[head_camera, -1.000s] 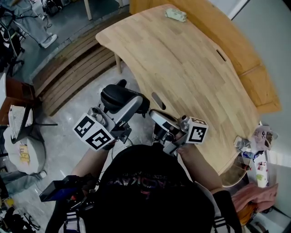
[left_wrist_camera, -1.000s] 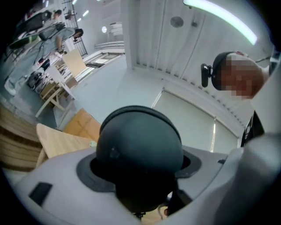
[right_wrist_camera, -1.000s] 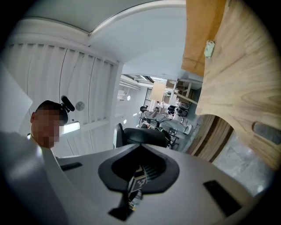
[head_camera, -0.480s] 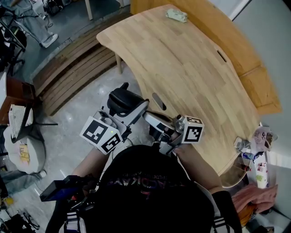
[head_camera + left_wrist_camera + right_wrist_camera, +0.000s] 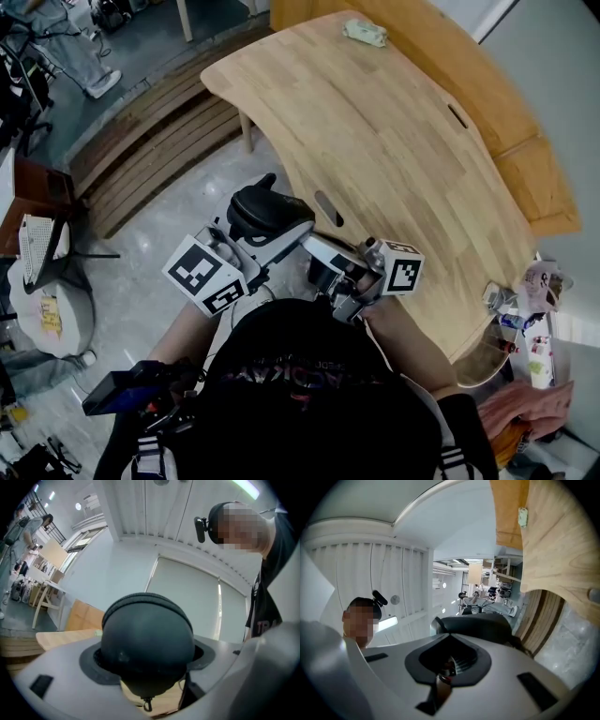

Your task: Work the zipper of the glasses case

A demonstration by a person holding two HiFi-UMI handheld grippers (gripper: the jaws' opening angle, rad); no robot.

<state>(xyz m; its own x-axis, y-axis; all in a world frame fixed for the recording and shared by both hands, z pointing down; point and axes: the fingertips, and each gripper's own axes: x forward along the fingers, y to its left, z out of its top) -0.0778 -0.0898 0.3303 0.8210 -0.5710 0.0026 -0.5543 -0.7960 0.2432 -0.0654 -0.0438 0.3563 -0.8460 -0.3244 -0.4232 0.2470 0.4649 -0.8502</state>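
One glasses case (image 5: 147, 644) | clamped between left fingers (image 5: 61, 677) | pull (image 5: 440, 688) in right fingers (image 5: 384, 672)

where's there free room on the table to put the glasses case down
Almost all of the table is bare. The widest free patch runs from the packet at the far end down to the near edge beside the glasses case, with a slot near that edge. It is crowded past the near right corner, where clutter piles up.
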